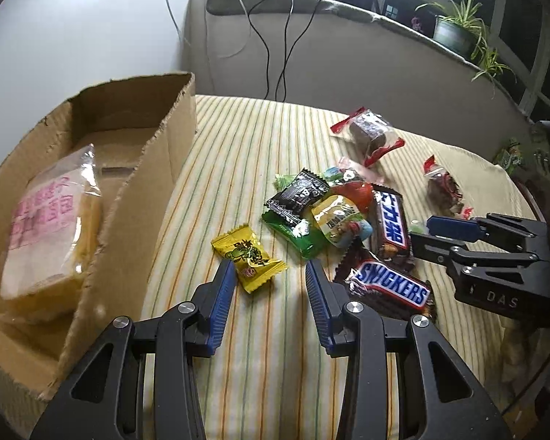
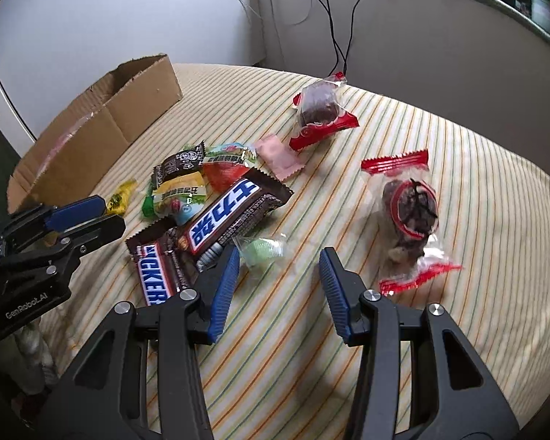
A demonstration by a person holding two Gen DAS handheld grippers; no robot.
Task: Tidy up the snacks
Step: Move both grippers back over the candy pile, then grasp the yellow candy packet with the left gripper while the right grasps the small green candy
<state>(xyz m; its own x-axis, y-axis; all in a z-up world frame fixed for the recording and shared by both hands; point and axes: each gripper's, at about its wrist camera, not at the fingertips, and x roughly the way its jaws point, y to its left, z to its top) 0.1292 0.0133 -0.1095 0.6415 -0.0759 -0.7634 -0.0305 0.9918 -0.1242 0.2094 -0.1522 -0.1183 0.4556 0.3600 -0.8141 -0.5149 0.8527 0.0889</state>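
Pick step: your left gripper (image 1: 271, 269) jaws spread by yellow candy (image 1: 248, 255); close, then drop in box (image 1: 128, 168). Right gripper (image 2: 279, 267) jaws spread, empty.

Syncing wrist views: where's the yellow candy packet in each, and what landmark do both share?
Left wrist: yellow candy packet lies low centre on the striped cloth, just ahead of the open left tongs, right of the cardboard box.
Right wrist: yellow candy packet sits at mid-left, partly hidden behind the left tongs.
Shared landmark: the English-label Snickers bar.
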